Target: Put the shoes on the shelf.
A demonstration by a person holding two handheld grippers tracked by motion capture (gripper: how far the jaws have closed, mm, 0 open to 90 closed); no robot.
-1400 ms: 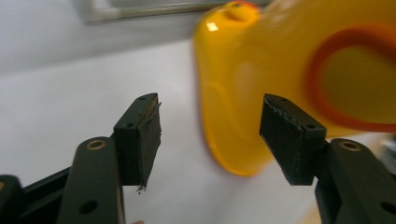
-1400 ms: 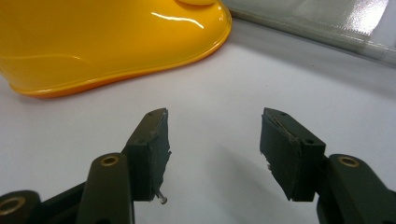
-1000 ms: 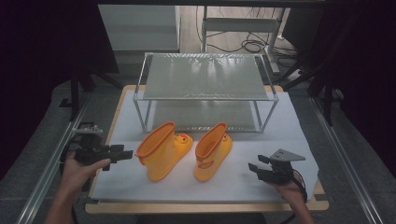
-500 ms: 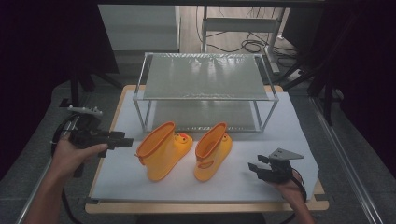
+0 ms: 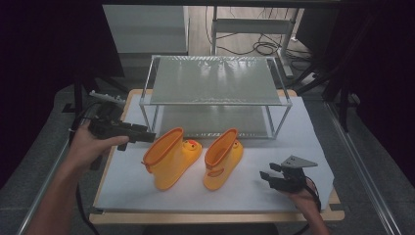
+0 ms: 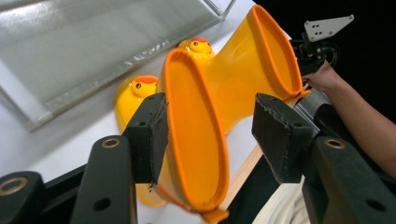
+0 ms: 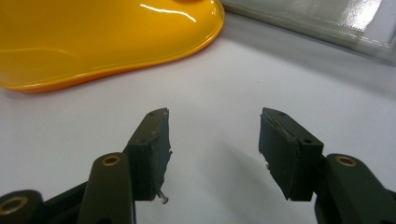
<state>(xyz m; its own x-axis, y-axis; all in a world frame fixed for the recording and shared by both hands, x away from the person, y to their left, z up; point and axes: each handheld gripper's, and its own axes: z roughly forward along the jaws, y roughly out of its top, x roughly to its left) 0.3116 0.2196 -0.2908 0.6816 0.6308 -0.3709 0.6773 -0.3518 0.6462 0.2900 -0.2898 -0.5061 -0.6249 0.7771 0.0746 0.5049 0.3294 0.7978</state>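
The left hand-held gripper (image 5: 142, 138), jaws just narrowing but apart, faces the left yellow rain boot (image 5: 169, 159) near the desk's left edge; the right hand-held gripper (image 5: 266, 175) rests open.

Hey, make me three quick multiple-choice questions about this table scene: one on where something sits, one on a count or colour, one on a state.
1. Where do the boots stand?
A. in front of the rack
B. on the rack's top shelf
C. on the floor
2. How many boots?
A. one
B. two
C. four
3. The right tongs are:
A. clamped on a boot
B. open, empty
C. holding a cable

Answers: 1 A, left boot and right boot stand on the white mat before the rack. 2 B, a yellow pair. 3 B, right tongs gape over bare mat.
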